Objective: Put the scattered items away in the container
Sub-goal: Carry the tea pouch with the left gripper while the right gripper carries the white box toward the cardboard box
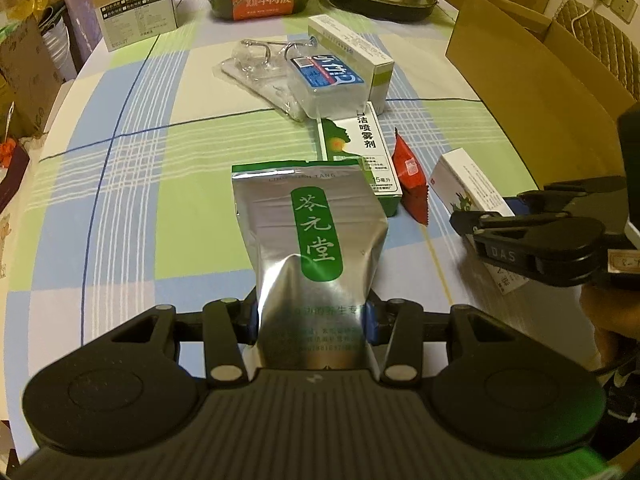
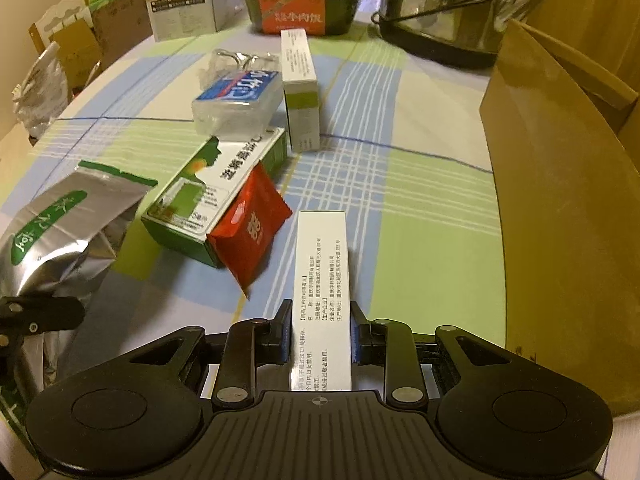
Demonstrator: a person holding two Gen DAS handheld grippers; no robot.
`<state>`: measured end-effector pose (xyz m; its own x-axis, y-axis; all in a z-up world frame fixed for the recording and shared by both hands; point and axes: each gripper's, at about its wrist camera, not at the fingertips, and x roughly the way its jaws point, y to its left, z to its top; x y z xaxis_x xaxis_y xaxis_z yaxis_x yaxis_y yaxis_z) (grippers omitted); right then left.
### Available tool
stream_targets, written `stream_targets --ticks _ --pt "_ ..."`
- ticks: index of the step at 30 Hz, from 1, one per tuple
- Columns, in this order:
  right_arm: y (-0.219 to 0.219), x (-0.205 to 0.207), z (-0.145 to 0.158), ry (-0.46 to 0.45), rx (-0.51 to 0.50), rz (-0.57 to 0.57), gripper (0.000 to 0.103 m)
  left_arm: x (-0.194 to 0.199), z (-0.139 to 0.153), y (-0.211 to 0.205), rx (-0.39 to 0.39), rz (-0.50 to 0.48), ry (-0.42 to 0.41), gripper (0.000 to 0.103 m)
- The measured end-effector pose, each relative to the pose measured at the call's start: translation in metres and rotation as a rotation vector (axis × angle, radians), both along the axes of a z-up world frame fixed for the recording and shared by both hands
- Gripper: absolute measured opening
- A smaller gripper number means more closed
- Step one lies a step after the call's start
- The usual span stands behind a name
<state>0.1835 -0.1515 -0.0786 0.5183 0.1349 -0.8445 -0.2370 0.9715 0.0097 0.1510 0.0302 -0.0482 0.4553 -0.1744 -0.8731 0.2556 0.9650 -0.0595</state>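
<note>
- The silver foil pouch (image 1: 316, 248) with the green label sits between the fingers of the left gripper (image 1: 312, 320), which is clamped on its lower end; the rest of the pouch juts forward over the table, gripped low probably so it can be dropped top-first.
- The white medicine box (image 2: 322, 300) is pinched lengthwise in the right gripper (image 2: 322, 332), jaws closed against its 2 long sides, a firm hold for a narrow carton.
- The cardboard box (image 2: 560, 208), which I judge to be the container, stands at the right edge of the table, just beside the right gripper; its inside is hidden in both views.
- 5 items lie loose on the checked tablecloth (image 1: 132, 184): a green-and-white spray carton (image 2: 212, 196), a red sachet (image 2: 250, 232) leaning on it, a clear plastic case (image 2: 236, 104) with a blue label, a tall white-and-green carton (image 2: 300, 88) and, I think, a clear packet of hooks (image 1: 260, 68).
- With both grippers loaded, the next step looks like carrying each item over the container's rim, the right first since it is nearer.
</note>
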Motion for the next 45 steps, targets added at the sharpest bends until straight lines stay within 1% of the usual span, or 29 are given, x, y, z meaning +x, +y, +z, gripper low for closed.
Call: stream_targets --ticks 2,4,6,17,25,35,45 --pt "0.001 0.000 0.001 0.001 -0.011 0.009 0.029 -0.001 0.000 0.001 -0.003 0.004 0.001 0.040" --pt "-0.002 -0.001 0.004 0.010 0.010 -0.003 0.029 -0.002 0.002 0.001 -0.004 0.003 -0.001 0.040" --pt "-0.002 -0.005 0.011 -0.002 0.009 -0.002 0.029 -0.004 0.005 0.001 -0.003 0.002 -0.008 0.040" --pt "-0.006 -0.043 0.053 -0.051 0.043 -0.029 0.029 -0.023 0.036 -0.010 -0.012 0.004 -0.053 0.040" --pt "-0.015 -0.065 0.077 -0.078 0.053 -0.047 0.029 -0.037 0.055 -0.020 -0.017 -0.005 -0.076 0.040" --pt "-0.029 -0.080 0.107 -0.133 0.083 -0.079 0.029 -0.052 0.078 -0.026 -0.012 -0.017 -0.105 0.040" --pt "-0.051 -0.089 0.130 -0.177 0.097 -0.107 0.029 -0.055 0.096 -0.051 -0.006 -0.053 -0.141 0.040"
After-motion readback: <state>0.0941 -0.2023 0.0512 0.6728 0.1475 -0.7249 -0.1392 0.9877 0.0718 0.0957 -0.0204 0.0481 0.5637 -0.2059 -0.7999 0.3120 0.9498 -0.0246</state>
